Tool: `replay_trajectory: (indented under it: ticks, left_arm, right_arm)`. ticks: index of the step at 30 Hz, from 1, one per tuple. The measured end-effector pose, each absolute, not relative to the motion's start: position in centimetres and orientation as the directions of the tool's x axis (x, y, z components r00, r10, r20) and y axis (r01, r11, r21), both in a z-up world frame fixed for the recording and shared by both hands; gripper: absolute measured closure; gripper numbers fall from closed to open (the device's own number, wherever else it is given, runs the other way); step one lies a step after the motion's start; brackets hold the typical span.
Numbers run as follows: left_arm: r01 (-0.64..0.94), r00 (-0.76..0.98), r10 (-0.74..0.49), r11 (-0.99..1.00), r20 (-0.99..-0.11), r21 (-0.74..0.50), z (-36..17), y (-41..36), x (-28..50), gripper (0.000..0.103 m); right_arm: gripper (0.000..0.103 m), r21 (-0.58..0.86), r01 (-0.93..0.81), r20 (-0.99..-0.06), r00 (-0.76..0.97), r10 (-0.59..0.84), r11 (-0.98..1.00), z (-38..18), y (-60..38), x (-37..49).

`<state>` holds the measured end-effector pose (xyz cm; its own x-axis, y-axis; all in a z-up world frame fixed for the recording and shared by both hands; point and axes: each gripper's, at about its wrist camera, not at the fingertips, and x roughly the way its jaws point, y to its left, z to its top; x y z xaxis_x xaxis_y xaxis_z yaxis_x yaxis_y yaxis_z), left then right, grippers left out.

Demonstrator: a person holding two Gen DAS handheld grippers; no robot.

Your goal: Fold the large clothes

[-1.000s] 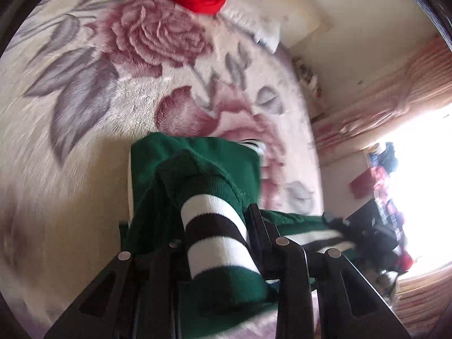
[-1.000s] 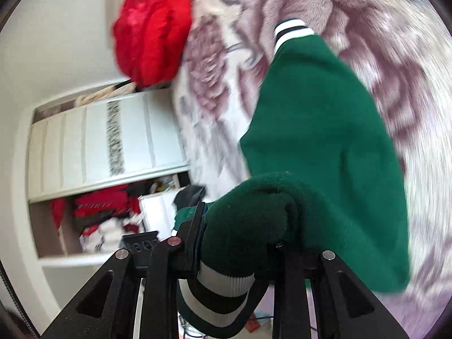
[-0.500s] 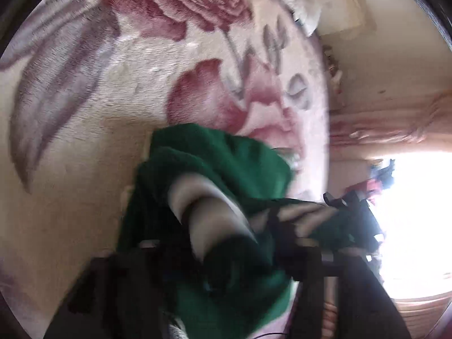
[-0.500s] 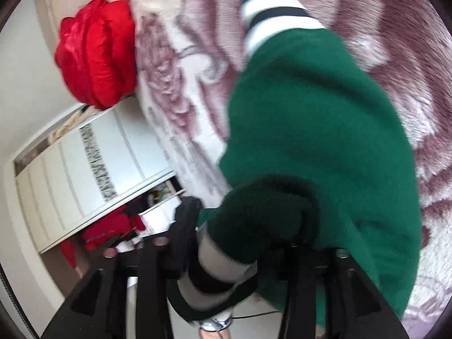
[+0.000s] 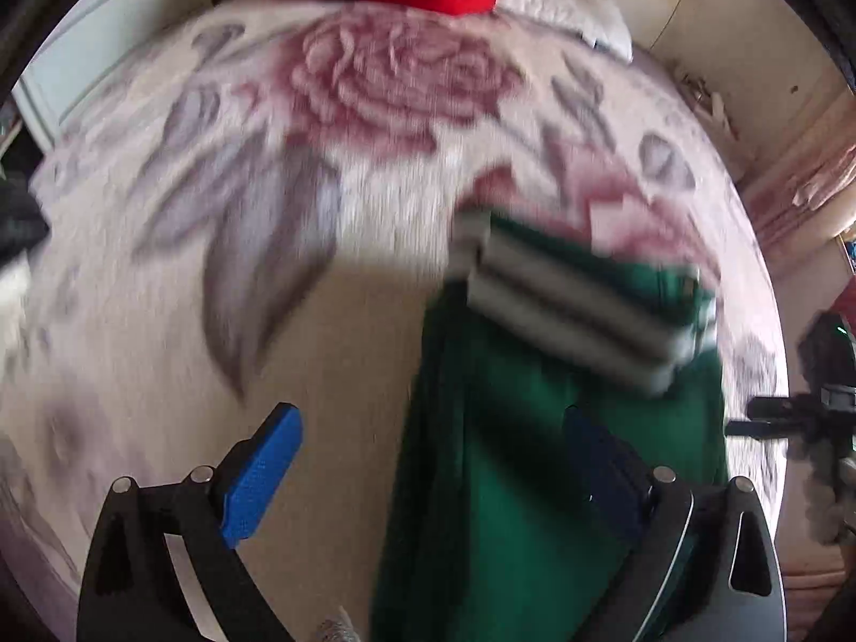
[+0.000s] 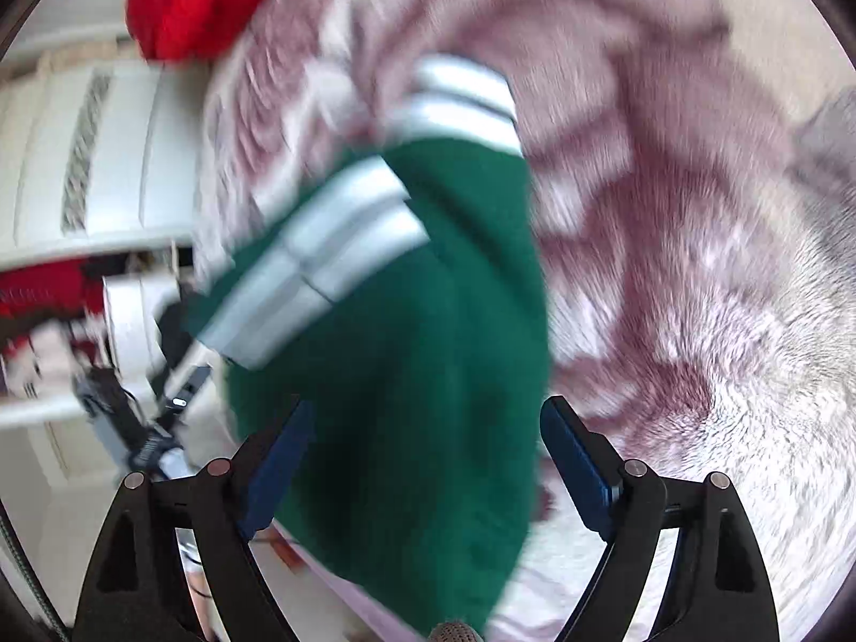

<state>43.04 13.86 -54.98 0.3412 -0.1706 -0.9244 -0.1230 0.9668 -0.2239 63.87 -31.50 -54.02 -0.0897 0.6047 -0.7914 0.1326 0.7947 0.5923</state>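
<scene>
The green sweater [image 5: 562, 455] with striped cuffs [image 5: 567, 315] is being let go onto the rose blanket [image 5: 267, 214] as the left gripper [image 5: 433, 460] and right gripper [image 6: 422, 444] open; both should be lifted straight off so the fold is not dragged.

Plush cream blanket with big pink roses and grey leaves [image 5: 342, 107] covers the bed. White panelled wardrobe [image 6: 107, 160] at left, cream wall [image 5: 749, 27] far right, pinkish curtain [image 5: 802, 187] at right, bright daylight there.
</scene>
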Motion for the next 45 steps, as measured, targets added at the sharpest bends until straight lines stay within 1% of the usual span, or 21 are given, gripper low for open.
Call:
replay_trajectory:
  ticks: [3, 4, 6, 9, 11, 12, 13, 16, 19, 21, 23, 26, 28, 30, 31, 33, 36, 38, 41, 43, 45]
  left_arm:
    - [-0.209, 0.279, -0.158, 0.953, -0.947, -0.221, -57.6, 14.0, 40.0, 0.003]
    - [-0.236, 0.277, -0.157, 0.945, -0.948, -0.226, -57.9, 14.3, 39.0, 0.003]
    - [-0.301, 0.296, -0.142, 0.925, -0.945, -0.233, -57.4, 15.2, 36.9, 0.003]
    - [-0.372, 0.324, -0.061, 0.909, -0.944, -0.186, -55.7, 16.6, 33.4, 0.003]
    - [-0.421, 0.318, 0.006, 0.897, -0.948, -0.136, -55.2, 17.4, 30.7, 0.003]
    - [-0.448, 0.302, 0.046, 0.888, -0.952, -0.1, -55.3, 17.8, 29.1, 0.003]
    - [-0.472, 0.281, 0.076, 0.879, -0.957, -0.069, -55.5, 18.1, 27.5, 0.003]
    - [-0.531, 0.162, 0.111, 0.847, -0.981, 0.008, -57.9, 19.1, 23.5, 0.003]
    - [-0.562, 0.095, 0.124, 0.826, -0.988, 0.05, -60.2, 19.6, 19.5, 0.003]
    - [-0.557, 0.061, 0.137, 0.827, -0.989, 0.08, -61.4, 19.4, 17.8, 0.003]
    - [-0.538, 0.036, 0.133, 0.838, -0.991, 0.093, -62.5, 19.2, 16.5, 0.003]
    - [-0.497, 0.01, 0.114, 0.863, -0.993, 0.094, -64.4, 19.0, 15.9, 0.003]
    - [-0.475, 0.018, 0.109, 0.876, -0.994, 0.087, -65.5, 19.1, 16.1, 0.0]
    - [-0.463, 0.056, 0.096, 0.884, -0.994, 0.06, -65.7, 19.3, 16.4, 0.0]
    - [-0.464, 0.079, 0.086, 0.885, -0.993, 0.04, -65.8, 19.6, 16.3, 0.0]
    - [-0.476, 0.105, 0.077, 0.879, -0.991, 0.018, -65.8, 20.0, 15.9, 0.0]
    - [-0.477, 0.112, 0.097, 0.878, -0.989, 0.032, -65.6, 19.9, 15.5, 0.0]
    - [-0.478, 0.099, 0.093, 0.878, -0.991, 0.035, -65.5, 19.9, 15.2, 0.0]
    - [-0.489, 0.057, 0.09, 0.871, -0.994, 0.051, -64.8, 19.8, 15.8, 0.0]
    - [-0.499, 0.074, 0.08, 0.866, -0.994, 0.033, -63.5, 19.1, 17.1, 0.0]
    - [-0.497, 0.116, 0.07, 0.868, -0.991, 0.004, -61.6, 18.5, 17.6, 0.0]
  right_arm:
    - [0.012, 0.659, 0.06, -0.736, -0.152, 0.66, 0.749, -58.3, -30.7, 64.2]
    - [0.006, 0.686, 0.039, -0.715, -0.151, 0.683, 0.727, -59.6, -30.2, 64.7]
    - [0.0, 0.735, 0.001, -0.672, -0.14, 0.727, 0.679, -61.0, -29.0, 65.6]
    - [0.0, 0.738, -0.06, -0.674, -0.12, 0.729, 0.672, -60.6, -27.4, 66.8]
    - [0.002, 0.744, -0.038, -0.668, -0.087, 0.739, 0.668, -60.4, -27.2, 66.9]
    - [0.032, 0.747, -0.021, -0.664, -0.066, 0.745, 0.664, -60.4, -27.3, 66.8]
    - [0.054, 0.772, 0.021, -0.634, -0.054, 0.772, 0.635, -60.4, -27.4, 66.5]
    - [0.068, 0.799, 0.164, -0.593, 0.049, 0.804, 0.579, -59.9, -28.6, 64.5]
    - [0.071, 0.823, 0.392, -0.513, 0.204, 0.834, 0.41, -59.7, -32.0, 59.7]
    - [0.072, 0.816, 0.529, -0.46, 0.348, 0.817, 0.234, -59.5, -35.0, 53.9]
    - [0.072, 0.768, 0.637, -0.442, 0.451, 0.775, 0.067, -59.4, -36.9, 47.2]
    - [0.069, 0.651, 0.753, -0.462, 0.492, 0.738, -0.095, -59.3, -37.9, 36.2]
    - [0.058, 0.586, 0.809, -0.504, 0.399, 0.766, -0.036, -59.4, -37.9, 32.2]
    - [0.051, 0.518, 0.848, -0.563, 0.242, 0.79, 0.109, -59.7, -38.4, 30.5]
    - [0.04, 0.509, 0.846, -0.569, 0.191, 0.8, 0.16, -59.5, -39.0, 30.2]
    - [0.03, 0.504, 0.81, -0.617, 0.093, 0.782, 0.301, -58.0, -40.5, 31.2]
    - [0.029, 0.489, 0.73, -0.695, -0.003, 0.719, 0.477, -54.9, -42.1, 33.9]
    - [0.029, 0.485, 0.656, -0.755, -0.02, 0.656, 0.578, -51.8, -42.8, 36.2]
    - [0.029, 0.543, 0.488, -0.802, 0.06, 0.594, 0.683, -47.7, -43.3, 41.2]
    - [0.029, 0.601, 0.364, -0.786, 0.109, 0.608, 0.711, -46.0, -40.9, 45.4]
    - [0.029, 0.685, 0.259, -0.722, 0.113, 0.683, 0.681, -46.0, -37.3, 50.3]
